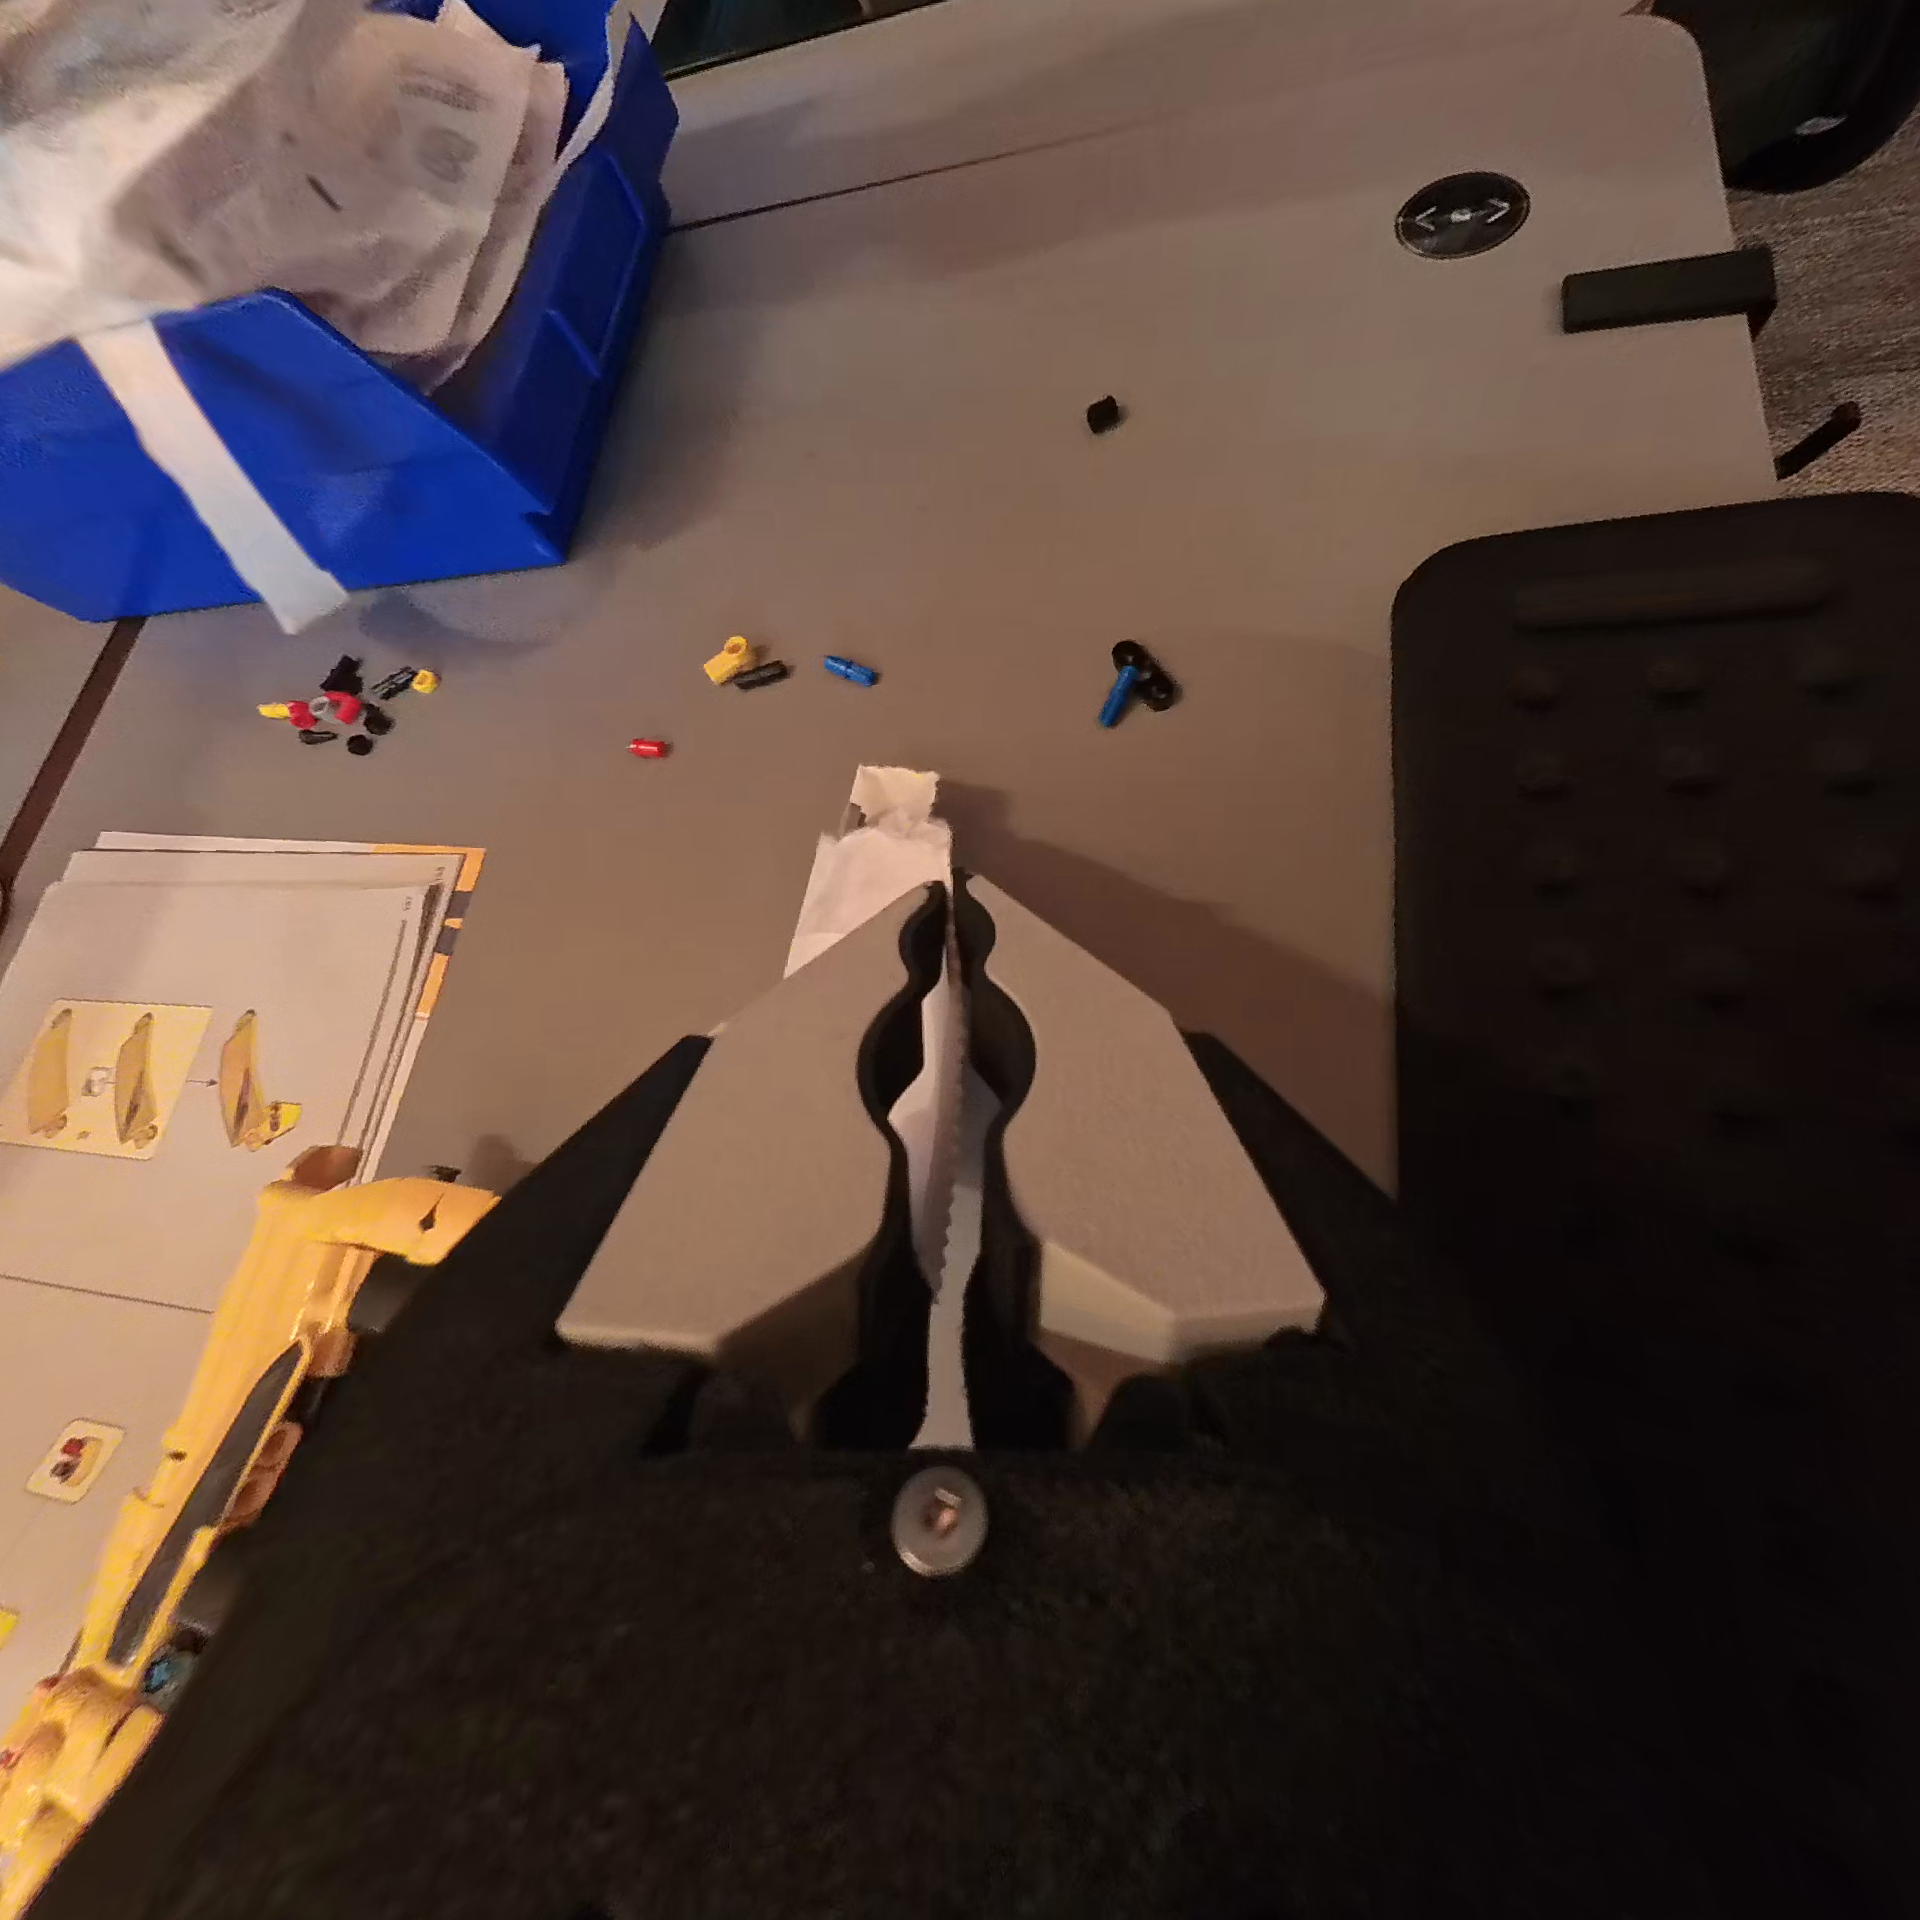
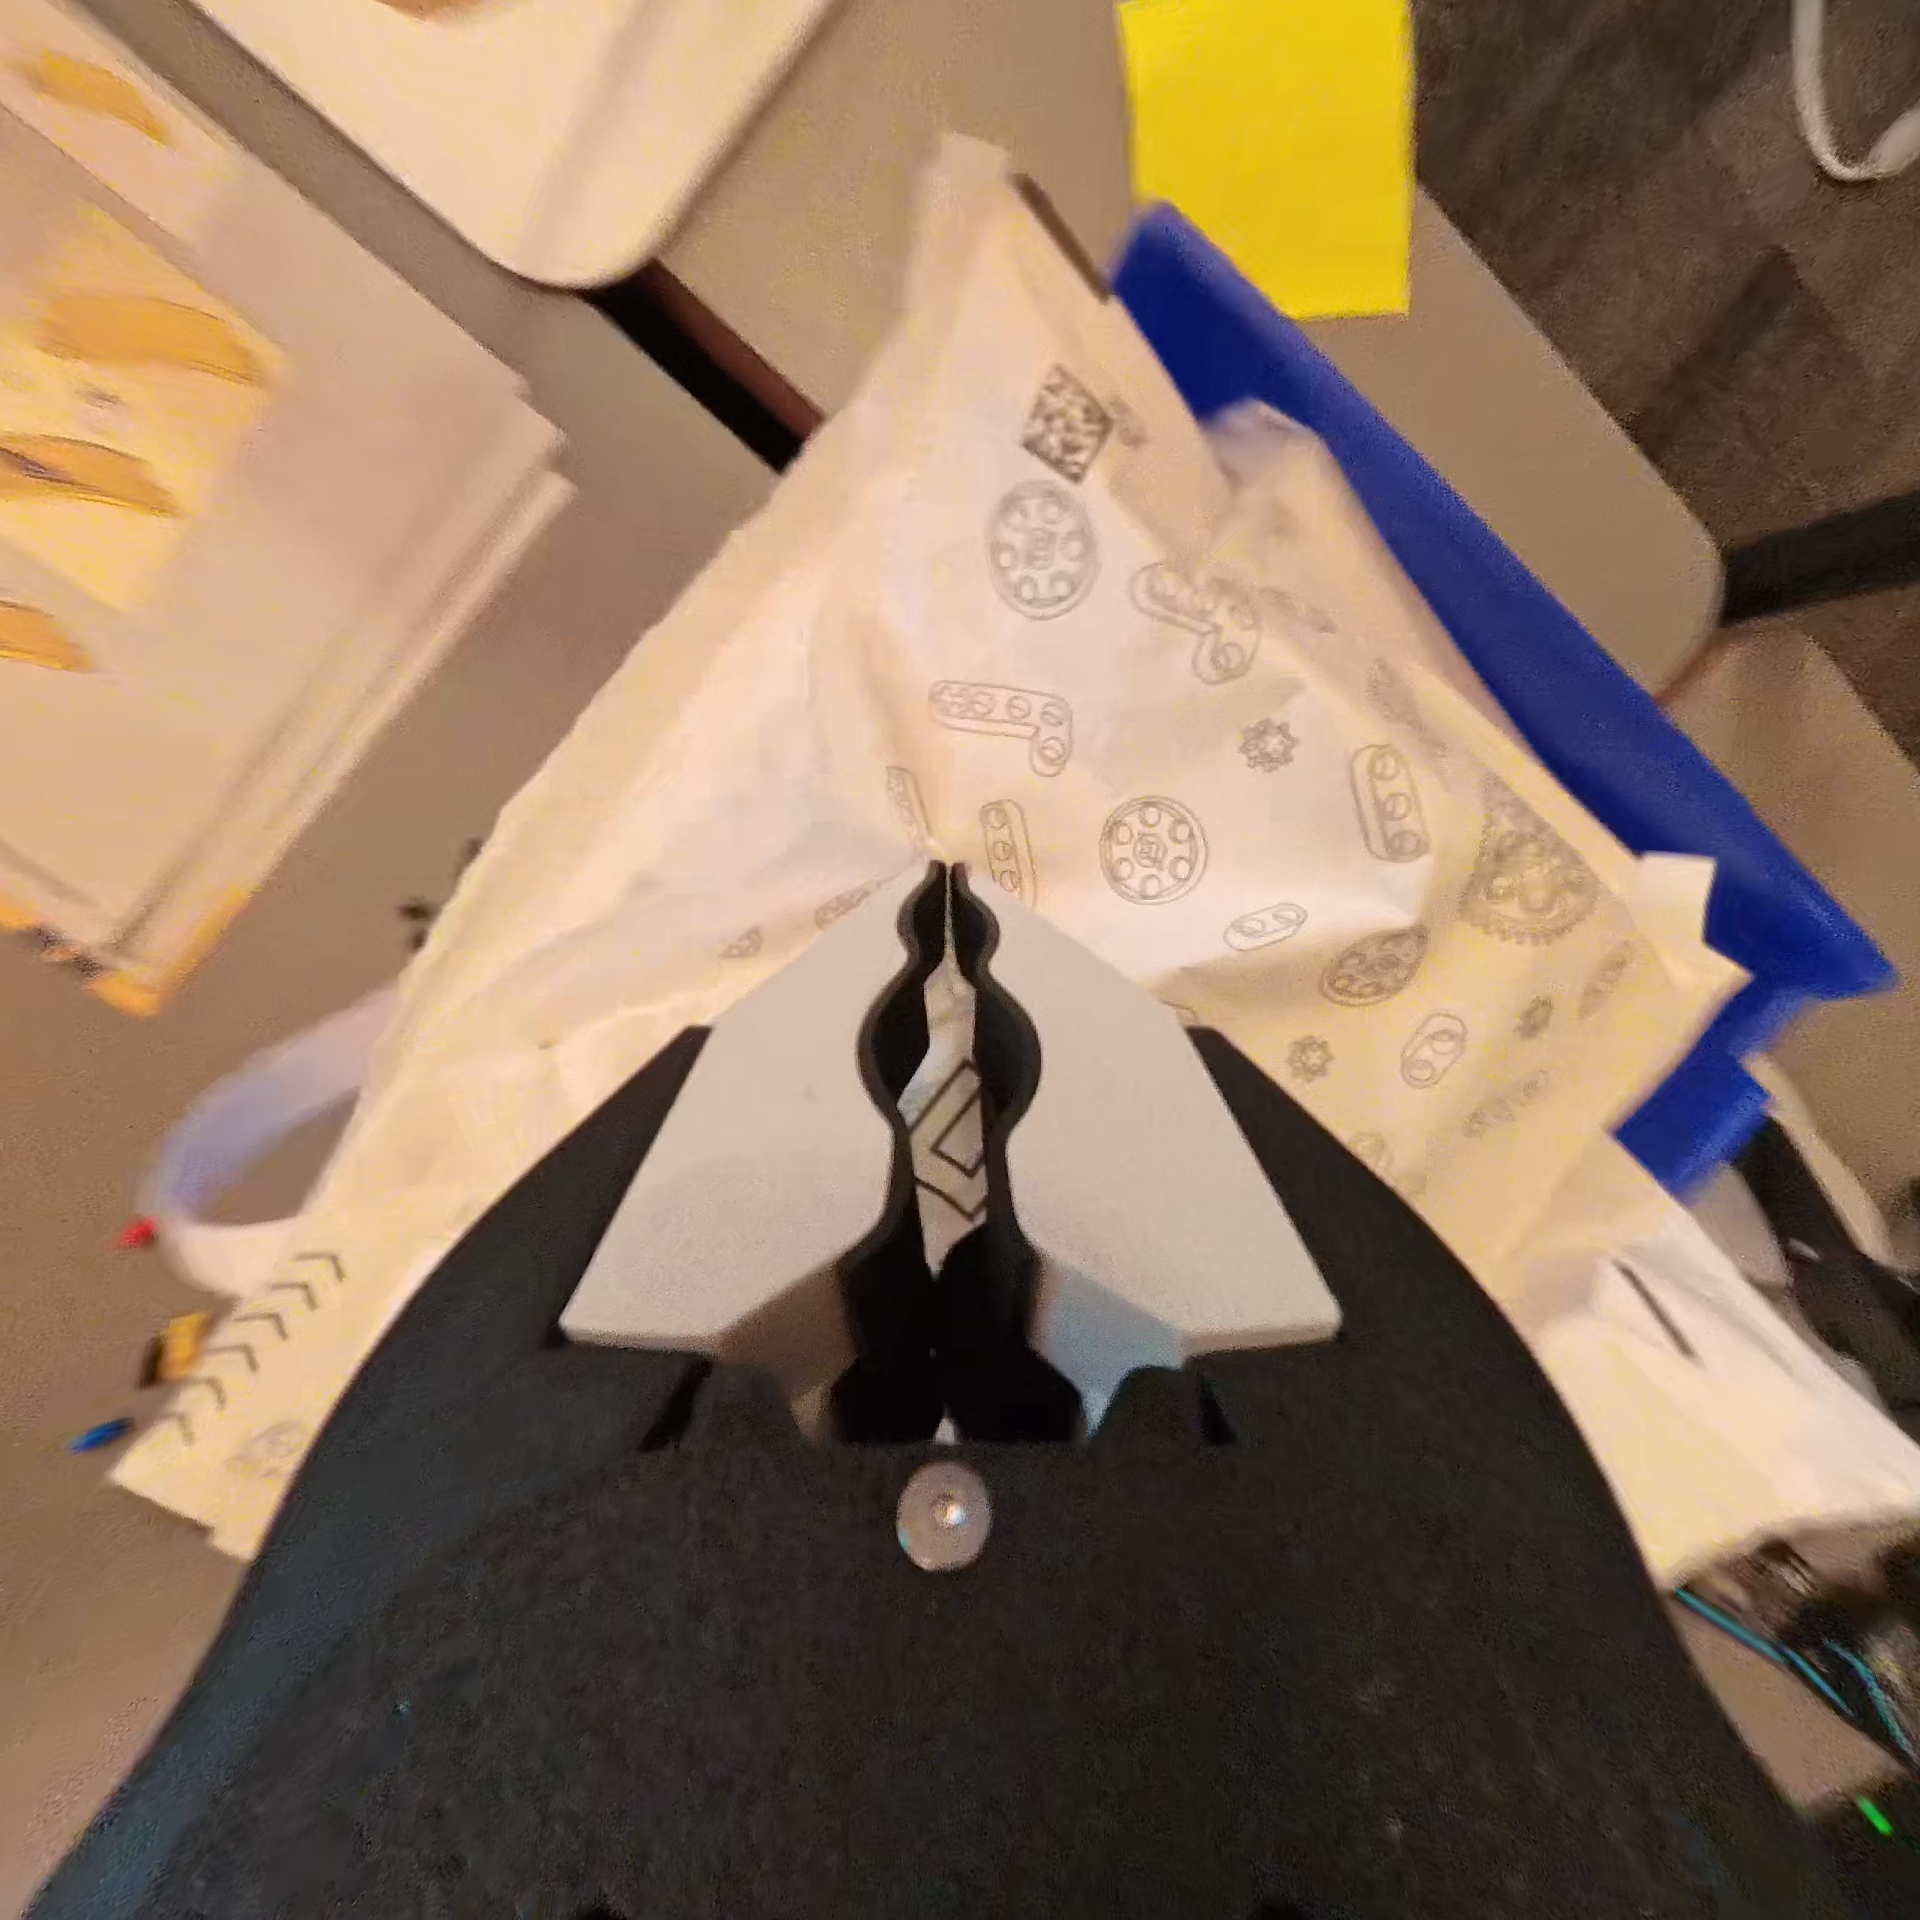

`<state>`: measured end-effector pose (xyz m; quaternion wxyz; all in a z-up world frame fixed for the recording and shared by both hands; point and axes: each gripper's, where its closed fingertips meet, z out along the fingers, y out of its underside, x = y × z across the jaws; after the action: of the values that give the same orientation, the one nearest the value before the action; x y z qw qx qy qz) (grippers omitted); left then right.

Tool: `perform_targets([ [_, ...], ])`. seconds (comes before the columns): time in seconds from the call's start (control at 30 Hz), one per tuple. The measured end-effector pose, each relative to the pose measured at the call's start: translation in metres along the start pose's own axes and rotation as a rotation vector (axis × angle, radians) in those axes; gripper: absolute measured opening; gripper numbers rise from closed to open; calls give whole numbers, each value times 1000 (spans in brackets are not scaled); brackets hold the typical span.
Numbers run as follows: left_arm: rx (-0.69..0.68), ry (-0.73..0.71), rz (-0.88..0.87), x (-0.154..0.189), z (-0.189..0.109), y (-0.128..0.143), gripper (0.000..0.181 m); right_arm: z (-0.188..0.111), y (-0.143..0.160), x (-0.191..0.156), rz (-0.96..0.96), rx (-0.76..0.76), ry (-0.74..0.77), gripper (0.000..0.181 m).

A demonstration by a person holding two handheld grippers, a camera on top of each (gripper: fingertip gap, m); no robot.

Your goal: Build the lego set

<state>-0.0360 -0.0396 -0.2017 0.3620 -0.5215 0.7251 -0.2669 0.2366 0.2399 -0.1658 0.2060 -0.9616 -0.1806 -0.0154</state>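
Two hand-held grippers (image 1: 948, 894) (image 2: 948, 873), two paper pieces (image 1: 883, 883) (image 2: 1039, 675)

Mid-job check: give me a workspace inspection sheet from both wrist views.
Surface: grey table, mostly bare at its middle.
Job's things: yellow model beside the instruction booklet; small loose pieces scattered on the table.
Clutter: blue bin with paper bags in it; black mat; yellow sheet.
Grippers: left gripper shut on a torn paper strip; right gripper shut on a printed paper bag.
Cables: thin wires at lower right, right view.
Surroundings: carpet.
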Motion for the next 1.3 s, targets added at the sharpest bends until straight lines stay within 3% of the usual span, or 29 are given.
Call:
perform_targets([
  [0.1, 3, -2, 2, 0, -1, 0, 0, -6, 28, 45, -71, -126, 189, 0],
  [0.17, 5, 0, 6, 1, -1, 0, 0, -8, 42, 56, -96, -161, 197, 0],
  [0.3, 10, 5, 5, 1, 0, -1, 0, 9, 22, 11, 7, 14, -101, 0],
  [0.43, 15, 6, -6, -1, -1, -1, 0, 44, 25, -2, -1, -38, -75, 0],
  [0.5, 13, 5, -5, -1, -1, -1, 0, 46, 22, -3, 8, -45, -44, 0],
  [0.53, 13, 6, -4, -1, 0, -1, 0, 40, 19, -3, 25, -31, -36, 3],
  [0.63, 12, 13, -6, 0, 1, 0, 0, 7, 9, -5, 89, 31, -86, 35],
  [0.77, 20, 14, -20, -2, 0, -2, 0, -72, 10, -4, 106, 206, -28, 42],
  [0.83, 33, 17, -39, -4, -2, -3, 0, -112, 20, -24, 88, 335, -12, 46],
  [0.9, 44, 22, -59, -6, -4, -4, 0, -140, 40, -60, 64, 473, -32, 47],
  [0.97, 49, 26, -77, -8, -5, -5, 0, -146, 78, -103, 80, 554, -78, 51],
  [1.1, 52, 20, -78, -12, -10, -7, 0, -101, 197, -190, 205, 410, -194, 50],
  [1.17, 58, 23, -87, -13, -13, -8, 0, -78, 244, -218, 262, 393, -159, 41],
  [1.3, 64, 44, -112, -14, -19, -9, 0, -64, 278, -234, 284, 451, -2, 26],
])
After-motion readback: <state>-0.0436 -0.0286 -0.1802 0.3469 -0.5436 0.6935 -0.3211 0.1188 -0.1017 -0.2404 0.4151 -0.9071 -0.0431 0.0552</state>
